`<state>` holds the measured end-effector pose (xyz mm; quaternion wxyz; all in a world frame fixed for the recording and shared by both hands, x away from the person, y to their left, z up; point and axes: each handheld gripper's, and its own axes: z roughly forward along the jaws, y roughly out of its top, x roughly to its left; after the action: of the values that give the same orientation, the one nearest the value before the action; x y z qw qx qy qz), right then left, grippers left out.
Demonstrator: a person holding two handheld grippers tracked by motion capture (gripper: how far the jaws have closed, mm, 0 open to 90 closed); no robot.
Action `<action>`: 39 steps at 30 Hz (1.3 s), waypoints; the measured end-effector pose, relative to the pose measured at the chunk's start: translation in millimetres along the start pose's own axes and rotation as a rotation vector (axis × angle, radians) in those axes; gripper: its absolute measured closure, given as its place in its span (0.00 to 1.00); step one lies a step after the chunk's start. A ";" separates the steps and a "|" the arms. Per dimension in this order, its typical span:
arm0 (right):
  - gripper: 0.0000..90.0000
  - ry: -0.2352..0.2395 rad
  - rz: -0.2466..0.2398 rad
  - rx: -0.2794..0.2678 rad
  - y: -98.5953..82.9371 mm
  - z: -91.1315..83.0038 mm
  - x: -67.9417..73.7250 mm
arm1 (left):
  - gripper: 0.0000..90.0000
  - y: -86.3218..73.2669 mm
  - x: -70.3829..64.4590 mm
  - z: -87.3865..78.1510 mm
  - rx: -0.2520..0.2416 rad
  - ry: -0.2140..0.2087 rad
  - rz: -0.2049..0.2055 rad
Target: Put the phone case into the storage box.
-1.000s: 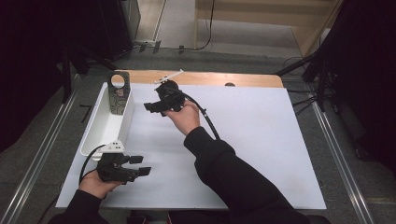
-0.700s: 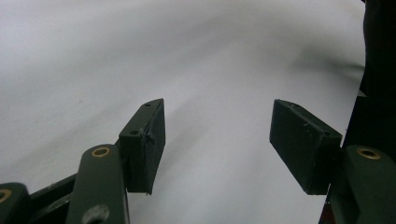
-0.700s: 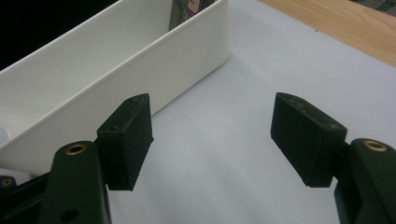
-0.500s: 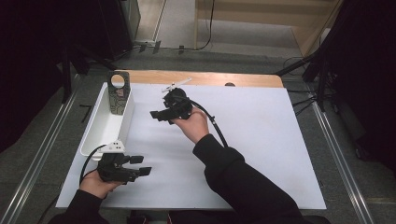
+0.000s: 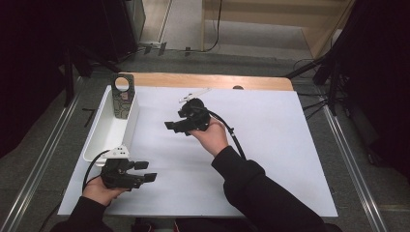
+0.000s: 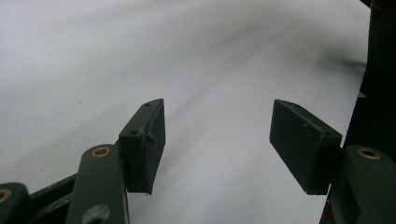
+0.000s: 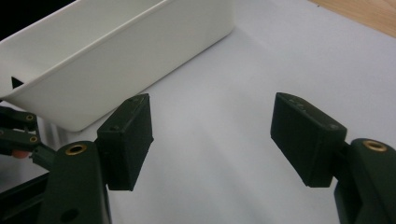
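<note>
Your right gripper point(image 5: 175, 126) hangs above the middle of the white table sheet point(image 5: 270, 145), jaws spread wide with nothing between them; in the right gripper view point(image 7: 212, 135) they point at bare sheet, with the white tray point(image 7: 116, 51) just beyond the left jaw. Your left gripper point(image 5: 145, 171) sits low at the sheet's near left corner, its jaws likewise wide apart and empty, facing bare sheet in the left gripper view point(image 6: 217, 140). The tray point(image 5: 104, 133) lies along the left edge of the sheet, between the two grippers' reach, and a patterned holder with a round hole point(image 5: 123, 96) stands upright at its far end. A thin white stick point(image 5: 194, 95) lies on the sheet just beyond your right gripper.
</note>
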<state>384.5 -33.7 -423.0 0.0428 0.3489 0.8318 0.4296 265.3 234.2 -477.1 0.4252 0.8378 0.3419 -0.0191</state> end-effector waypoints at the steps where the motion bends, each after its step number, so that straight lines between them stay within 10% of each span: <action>1: 0.32 -0.007 -0.010 0.000 -1.5 -1.5 0.0 | 0.40 -0.1 0.0 -0.3 0.002 -0.001 0.003; 39: 0.32 0.029 -0.006 -0.018 -70.9 -46.1 -13.4 | 0.40 0.4 0.5 -1.0 -0.011 -0.003 -0.001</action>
<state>339.0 -101.0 -449.9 0.0351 0.3395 0.8295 0.4421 265.6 235.1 -476.4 0.4305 0.8352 0.3418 -0.0184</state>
